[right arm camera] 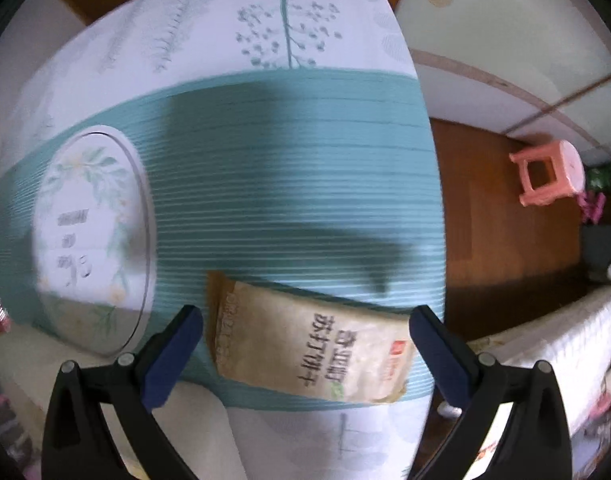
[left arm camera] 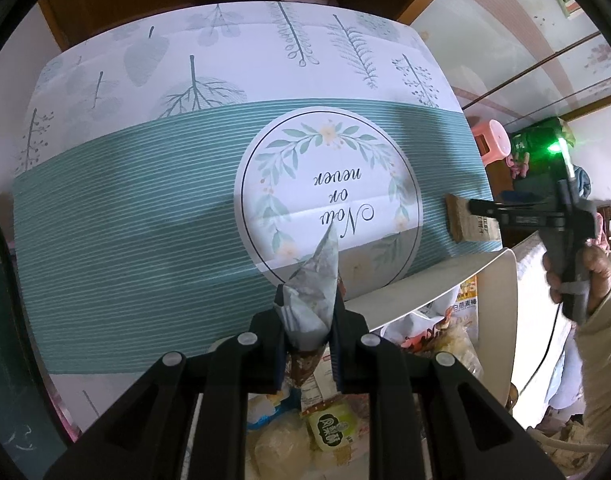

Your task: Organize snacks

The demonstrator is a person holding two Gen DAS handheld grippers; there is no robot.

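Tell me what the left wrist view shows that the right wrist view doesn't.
Only the left wrist view: the left gripper shut on a crumpled wrapper, over a white bin of snacks. Only the right wrist view: the right gripper's blue pads, wide apart above the table. Both: the cracker packet lying on the tablecloth, and the pink stool.

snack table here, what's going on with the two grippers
A person is sorting snacks with a handheld gripper in each hand. The left gripper is shut on a crinkled grey-green snack wrapper, holding it above a white bin full of packets. The right gripper hangs open, jaws wide, over a flat beige cracker packet lying on the teal striped tablecloth near the table's edge, not gripping it.
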